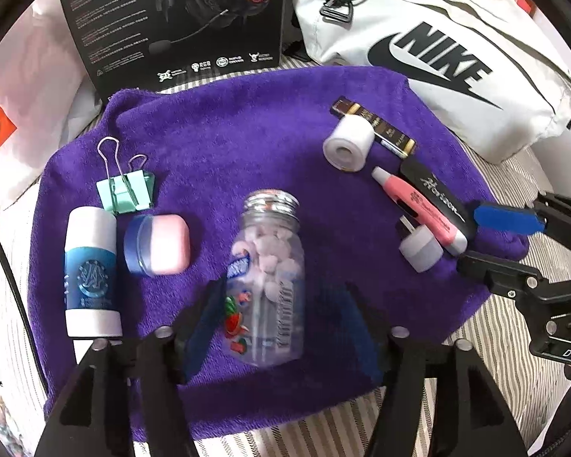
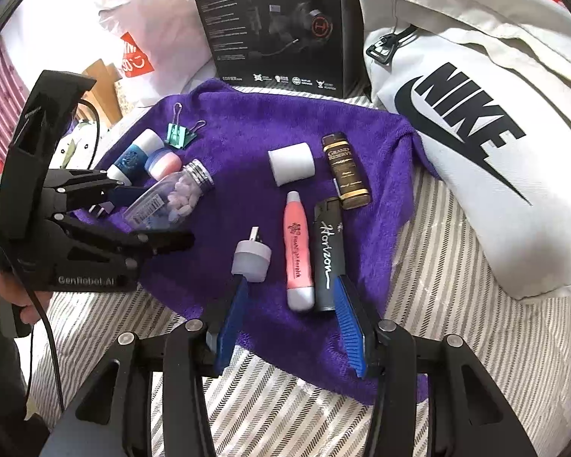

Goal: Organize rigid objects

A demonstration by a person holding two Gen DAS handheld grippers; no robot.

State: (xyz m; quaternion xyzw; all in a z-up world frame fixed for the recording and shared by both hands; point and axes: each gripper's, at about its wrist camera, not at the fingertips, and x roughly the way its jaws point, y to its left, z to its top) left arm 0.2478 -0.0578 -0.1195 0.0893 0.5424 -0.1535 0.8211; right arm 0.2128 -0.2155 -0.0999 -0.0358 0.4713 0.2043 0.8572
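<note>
On a purple towel [image 1: 247, 133] lies a clear candy jar [image 1: 266, 278], lid pointing away. My left gripper [image 1: 283, 327] is open, a finger on each side of the jar's base with gaps. Left of it rest a blue-white tube [image 1: 91, 270], a pink-lidded pot [image 1: 158, 243] and a mint binder clip [image 1: 125, 190]. My right gripper [image 2: 291, 285] is open, straddling the near ends of a pink pen [image 2: 297, 251] and a black Horizon stick [image 2: 327, 255]. A grey plug [image 2: 251, 259] touches its left finger. A white roll [image 2: 291, 163] and brown box [image 2: 346, 171] lie beyond.
A black headset box [image 2: 270, 26] stands behind the towel. A white Nike bag [image 2: 476, 133] fills the right side, a white plastic bag [image 1: 26, 114] the left. Striped bedding [image 2: 437, 304] lies under everything. A hand [image 2: 3, 297] holds the left gripper.
</note>
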